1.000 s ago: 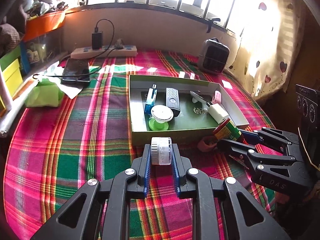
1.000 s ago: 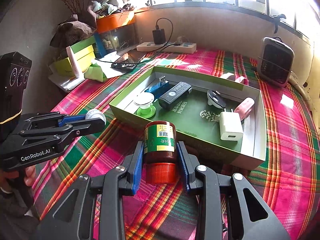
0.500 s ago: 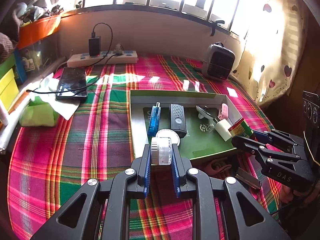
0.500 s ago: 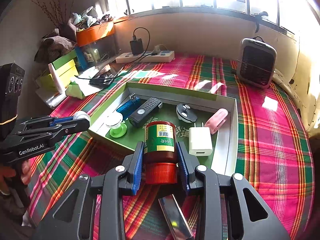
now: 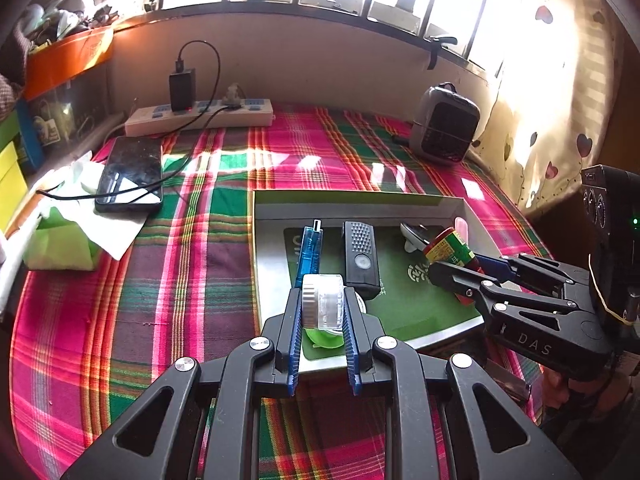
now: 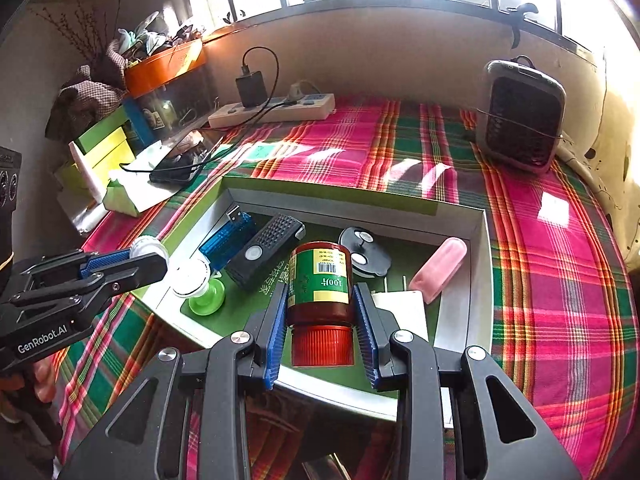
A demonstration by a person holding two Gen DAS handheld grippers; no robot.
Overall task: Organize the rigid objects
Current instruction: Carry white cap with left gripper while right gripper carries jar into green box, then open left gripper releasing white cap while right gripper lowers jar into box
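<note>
Your left claw [image 5: 322, 304] is clamped on the small clear jar [image 5: 323, 301], held on its side with the ribbed white lid to the left. It hangs over the near left corner of the tray [image 5: 352, 199], right above the green suction cup [image 6: 205, 295]. Don't let go there: the jar would likely land on the cup and roll. Carry it a little toward the bare green floor near the front wall, bring it low, then part the pads slowly so it doesn't tumble into the blue USB stick [image 5: 308, 249] or the black remote [image 5: 361, 256].

Your right claw [image 6: 320, 312] is clamped on the brown bottle [image 6: 320, 280], red cap toward you, base pointing into the tray. It hangs over the near middle of the tray, with the white charger [image 6: 402, 312] just beside it on the right and the pink case [image 6: 440, 270] further toward the right wall. I judge the best free spot to be the green patch between the suction cup and the charger. Lower it there, keep it level, and release only once it touches the floor, since a round bottle on its side may roll. Keep the two claws well apart and place one thing at a time.
</note>
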